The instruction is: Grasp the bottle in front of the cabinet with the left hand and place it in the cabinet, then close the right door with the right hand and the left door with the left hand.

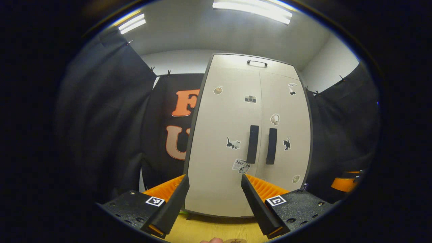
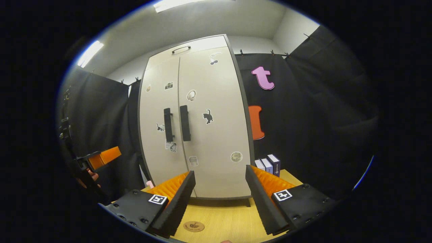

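Both cabinet (image 1: 249, 135) doors look shut, so I'd guess the bottle's already inside. Left tool (image 1: 214, 202) and right tool (image 2: 219, 199) sit spread, empty, cabinet at 12 o'clock above the tabletop (image 2: 222, 219).

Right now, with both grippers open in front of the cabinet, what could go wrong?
1. The tall beige two-door cabinet looks shut, but I cannot tell whether both doors are fully seated; one might drift open.
2. The open left gripper faces the left door; pushing forward could strike its black handle.
3. The upright books stand beside the cabinet near the open right gripper; a rightward swing could topple them.
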`<state>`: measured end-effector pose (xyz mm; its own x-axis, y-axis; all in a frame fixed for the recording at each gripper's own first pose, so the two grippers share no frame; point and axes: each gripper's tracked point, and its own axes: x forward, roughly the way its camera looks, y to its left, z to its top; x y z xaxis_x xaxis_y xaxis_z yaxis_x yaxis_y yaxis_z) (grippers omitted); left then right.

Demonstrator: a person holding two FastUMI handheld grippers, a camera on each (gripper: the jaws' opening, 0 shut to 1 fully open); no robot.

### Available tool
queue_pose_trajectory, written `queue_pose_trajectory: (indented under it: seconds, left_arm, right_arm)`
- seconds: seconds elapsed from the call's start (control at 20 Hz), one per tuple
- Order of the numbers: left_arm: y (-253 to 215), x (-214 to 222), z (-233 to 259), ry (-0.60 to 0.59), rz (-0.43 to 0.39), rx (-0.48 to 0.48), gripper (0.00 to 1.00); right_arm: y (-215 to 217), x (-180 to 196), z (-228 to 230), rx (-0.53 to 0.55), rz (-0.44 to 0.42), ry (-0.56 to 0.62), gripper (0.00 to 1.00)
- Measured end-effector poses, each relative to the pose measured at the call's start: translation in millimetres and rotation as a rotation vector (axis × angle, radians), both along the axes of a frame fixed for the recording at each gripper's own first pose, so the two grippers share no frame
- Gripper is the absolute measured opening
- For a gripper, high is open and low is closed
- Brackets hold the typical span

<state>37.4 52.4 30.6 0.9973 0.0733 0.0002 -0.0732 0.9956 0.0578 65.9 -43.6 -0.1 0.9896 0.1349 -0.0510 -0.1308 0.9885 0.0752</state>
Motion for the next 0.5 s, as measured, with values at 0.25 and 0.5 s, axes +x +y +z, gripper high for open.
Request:
queue_pose_trajectory:
  seconds: [0.25,0.5]
  left_arm:
    - [-6.2,-49.3,-9.4,0.010,0.025,0.004,0.94]
    - [-12.1,-61.7,-3.9,0.000,0.001,0.000,0.94]
  right_arm:
    - [10.1,-31.7,1.0,-0.030,0.030,0.004,0.98]
    - [10.5,-45.1,23.6,-0.035,0.023,-0.052,0.98]
